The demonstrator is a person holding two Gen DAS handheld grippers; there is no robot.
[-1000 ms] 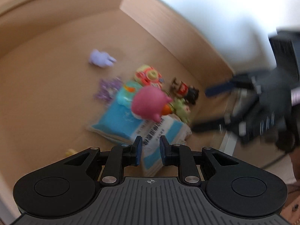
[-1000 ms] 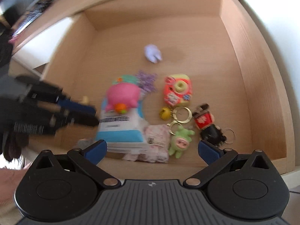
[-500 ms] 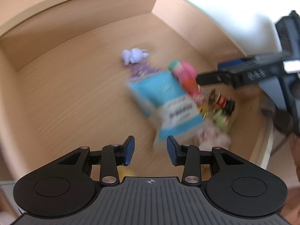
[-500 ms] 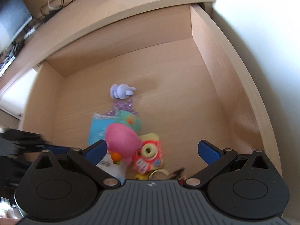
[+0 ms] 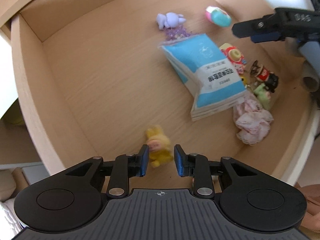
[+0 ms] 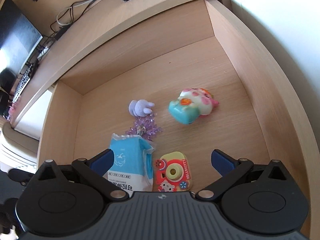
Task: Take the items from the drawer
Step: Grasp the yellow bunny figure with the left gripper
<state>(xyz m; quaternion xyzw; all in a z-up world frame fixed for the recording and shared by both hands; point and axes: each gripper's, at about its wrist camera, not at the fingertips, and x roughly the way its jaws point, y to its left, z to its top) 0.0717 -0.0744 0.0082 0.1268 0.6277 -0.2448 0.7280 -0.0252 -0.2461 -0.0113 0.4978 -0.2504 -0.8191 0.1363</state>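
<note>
Left wrist view: left gripper (image 5: 161, 160) jaws closing around yellow toy (image 5: 159, 147), pads not yet touching it, near drawer (image 5: 90, 80) front; right gripper (image 6: 161, 160) spread wide, empty, over tissue pack (image 6: 128, 164)

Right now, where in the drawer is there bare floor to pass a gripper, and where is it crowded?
Bare: the drawer floor left of the blue tissue pack, up to the back wall; and, in the right wrist view, right of the pink-and-teal toy. Crowded: the keychains, toy camera and pink lace cloth beside the pack.
</note>
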